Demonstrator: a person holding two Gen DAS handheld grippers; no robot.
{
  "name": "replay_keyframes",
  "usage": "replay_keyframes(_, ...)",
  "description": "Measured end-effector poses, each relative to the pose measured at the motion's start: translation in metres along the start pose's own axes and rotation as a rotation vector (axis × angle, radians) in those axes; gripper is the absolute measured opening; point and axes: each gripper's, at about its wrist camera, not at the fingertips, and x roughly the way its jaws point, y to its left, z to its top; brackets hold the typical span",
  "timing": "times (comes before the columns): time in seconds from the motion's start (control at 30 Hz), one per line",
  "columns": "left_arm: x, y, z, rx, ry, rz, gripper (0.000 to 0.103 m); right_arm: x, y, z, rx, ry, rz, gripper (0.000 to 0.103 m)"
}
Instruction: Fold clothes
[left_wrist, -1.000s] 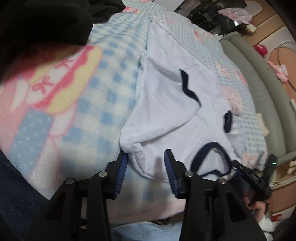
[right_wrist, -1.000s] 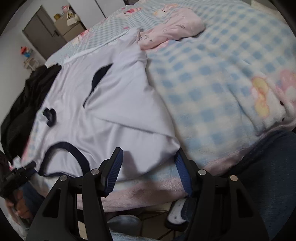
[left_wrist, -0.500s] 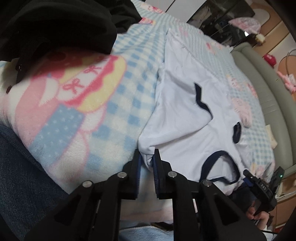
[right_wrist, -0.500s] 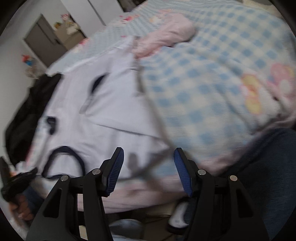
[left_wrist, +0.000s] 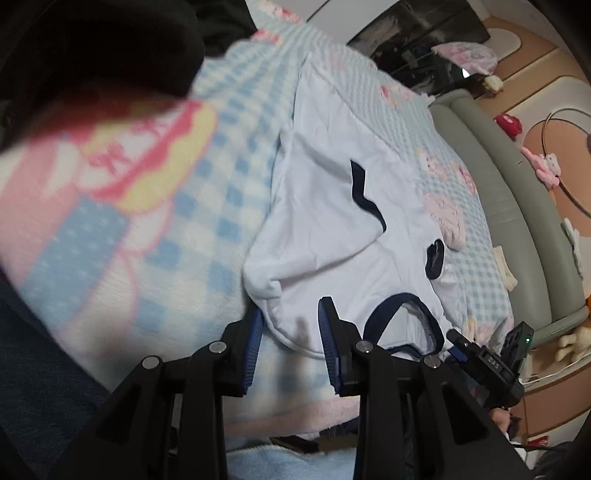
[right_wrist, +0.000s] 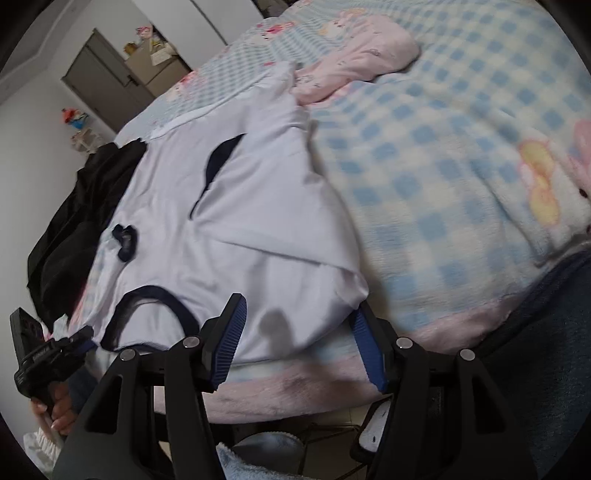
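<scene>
A white T-shirt (left_wrist: 332, 229) with navy collar trim lies on a blue-checked blanket (left_wrist: 192, 229), both sleeves folded inward over the body. It also shows in the right wrist view (right_wrist: 229, 221). My left gripper (left_wrist: 291, 321) is open at the shirt's left shoulder corner, with the cloth edge between its jaws. My right gripper (right_wrist: 299, 317) is open at the shirt's right shoulder corner. The navy collar (right_wrist: 155, 306) lies between the two grippers, near the bed's front edge.
A pile of black clothes (left_wrist: 92, 40) lies on the left of the bed and shows in the right wrist view (right_wrist: 74, 214). A pink garment (right_wrist: 354, 62) lies beyond the shirt. A grey padded bed frame (left_wrist: 517, 206) runs along the far side.
My left gripper shut on the shirt's left shoulder corner half a second ago, and its jaws now stand open again. My right gripper stayed open and shifted slightly at the right corner.
</scene>
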Motion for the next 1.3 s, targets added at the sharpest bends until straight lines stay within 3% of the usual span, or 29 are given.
replay_keyframes(0.1,0.012,0.003,0.001,-0.031,0.029,0.002,0.031,0.010,-0.005,-0.002,0.021,0.014,-0.044,0.058)
replay_keyframes(0.23,0.013,-0.023,-0.003,0.089,-0.032,0.106,0.031,0.014,0.003,-0.002,-0.060,0.006,-0.151,0.058)
replay_keyframes(0.37,0.024,-0.017,-0.002,0.083,-0.002,0.178,0.029,0.006,0.003,0.001,-0.084,-0.031,-0.220,0.056)
replay_keyframes(0.4,0.022,-0.014,-0.001,0.062,-0.008,0.180,0.020,0.005,-0.003,0.002,-0.058,-0.023,-0.227,0.056)
replay_keyframes(0.47,0.016,-0.006,0.000,0.016,-0.022,0.159,0.019,0.002,-0.014,0.001,-0.009,-0.007,-0.230,0.056)
replay_keyframes(0.53,0.013,0.002,0.001,-0.028,-0.019,0.109,0.019,-0.003,-0.021,0.000,0.010,0.000,-0.224,0.056)
replay_keyframes(0.7,0.015,0.011,0.003,-0.106,0.009,-0.051,0.030,0.002,-0.009,0.000,0.012,0.013,-0.015,0.053)
replay_keyframes(0.77,0.014,0.008,0.003,-0.089,0.011,-0.058,0.028,0.006,-0.004,0.000,-0.010,0.029,0.010,0.053)
replay_keyframes(0.9,0.014,0.008,0.003,-0.085,0.007,-0.037,0.028,-0.009,0.011,0.004,-0.050,-0.026,0.046,0.035)
replay_keyframes(1.03,0.024,0.015,-0.001,-0.148,0.033,-0.036,0.030,0.005,0.001,0.005,-0.008,0.002,0.023,0.033)
replay_keyframes(1.13,0.045,0.014,-0.012,-0.141,0.125,-0.012,0.030,0.021,-0.008,-0.002,0.040,0.052,0.055,0.033)
replay_keyframes(1.17,0.049,0.012,-0.014,-0.129,0.140,-0.008,0.031,0.023,-0.006,-0.002,0.029,0.051,0.052,0.035)
replay_keyframes(1.2,0.050,0.011,-0.014,-0.128,0.146,-0.018,0.039,0.024,-0.005,-0.002,0.020,0.053,0.051,0.041)
replay_keyframes(1.23,0.051,0.010,-0.014,-0.130,0.148,-0.034,0.048,0.027,-0.004,0.000,0.016,0.054,0.054,0.043)
replay_keyframes(1.3,0.051,0.010,-0.009,-0.133,0.166,-0.072,0.053,0.028,-0.001,0.000,0.011,0.053,0.050,0.044)
